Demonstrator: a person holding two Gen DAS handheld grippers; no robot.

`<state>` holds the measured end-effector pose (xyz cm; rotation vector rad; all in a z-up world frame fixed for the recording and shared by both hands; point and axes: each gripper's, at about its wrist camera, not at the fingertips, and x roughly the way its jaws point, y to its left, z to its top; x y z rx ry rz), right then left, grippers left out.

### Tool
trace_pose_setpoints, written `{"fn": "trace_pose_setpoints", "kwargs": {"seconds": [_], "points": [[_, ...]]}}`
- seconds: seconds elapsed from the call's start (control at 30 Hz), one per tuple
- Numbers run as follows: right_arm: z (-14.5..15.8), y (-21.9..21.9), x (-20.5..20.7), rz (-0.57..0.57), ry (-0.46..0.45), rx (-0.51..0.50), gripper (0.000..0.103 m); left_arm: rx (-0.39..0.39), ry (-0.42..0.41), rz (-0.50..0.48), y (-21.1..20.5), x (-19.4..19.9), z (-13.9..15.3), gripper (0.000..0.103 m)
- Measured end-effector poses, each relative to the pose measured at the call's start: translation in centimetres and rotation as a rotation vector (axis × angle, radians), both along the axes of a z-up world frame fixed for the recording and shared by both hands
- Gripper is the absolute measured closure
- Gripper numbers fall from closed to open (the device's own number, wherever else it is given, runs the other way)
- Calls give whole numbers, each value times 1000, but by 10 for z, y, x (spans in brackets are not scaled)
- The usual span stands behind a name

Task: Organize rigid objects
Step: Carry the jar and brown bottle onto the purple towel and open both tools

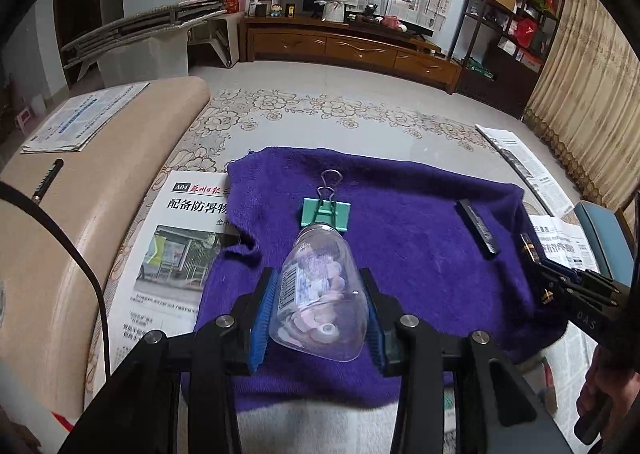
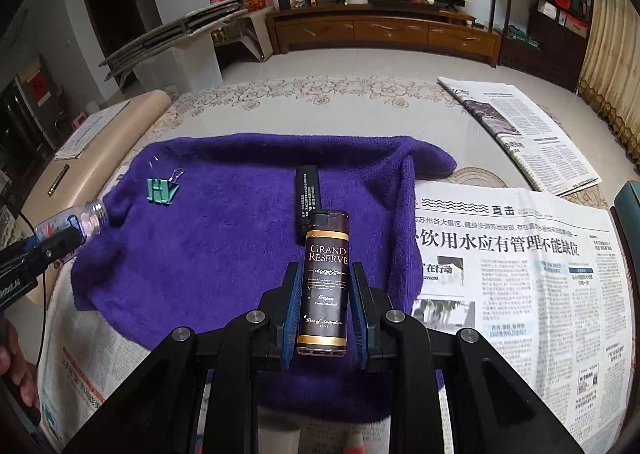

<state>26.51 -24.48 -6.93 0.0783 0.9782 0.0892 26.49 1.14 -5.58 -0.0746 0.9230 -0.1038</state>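
My left gripper (image 1: pixel 318 278) is shut on a clear plastic bottle (image 1: pixel 320 294) with pink tablets inside, held above the purple towel (image 1: pixel 400 254), neck pointing forward. The bottle also shows at the left of the right wrist view (image 2: pixel 86 219). My right gripper (image 2: pixel 324 270) is shut on a brown "Grand Reserve" lighter (image 2: pixel 326 282), held upright over the towel (image 2: pixel 220 246); it also shows in the left wrist view (image 1: pixel 530 246). A green binder clip (image 1: pixel 326 212) (image 2: pixel 161 188) and a flat black bar (image 1: pixel 478 228) (image 2: pixel 306 196) lie on the towel.
Newspapers lie around the towel on the patterned table (image 1: pixel 320 110), at left (image 1: pixel 176 250) and at right (image 2: pixel 516 262). A beige cushioned seat (image 1: pixel 80 194) with a pen and a paper is at the left. A wooden cabinet (image 2: pixel 384 32) stands far behind.
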Motion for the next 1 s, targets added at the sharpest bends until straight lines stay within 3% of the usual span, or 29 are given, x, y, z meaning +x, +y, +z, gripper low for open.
{"fn": "trace_pose_setpoints", "kwargs": {"seconds": [0.4, 0.8, 0.93, 1.0], "points": [[-26, 2, 19, 2, 65, -56, 79, -6, 15, -3, 8, 22, -33, 65], [-33, 12, 16, 49, 88, -110, 78, 62, 68, -35, 0, 21, -48, 65], [-31, 8, 15, 59, 96, -87, 78, 90, 75, -35, -3, 22, -48, 64], [-28, 7, 13, 61, 94, -76, 70, 111, 86, -38, -5, 24, -49, 64]]}}
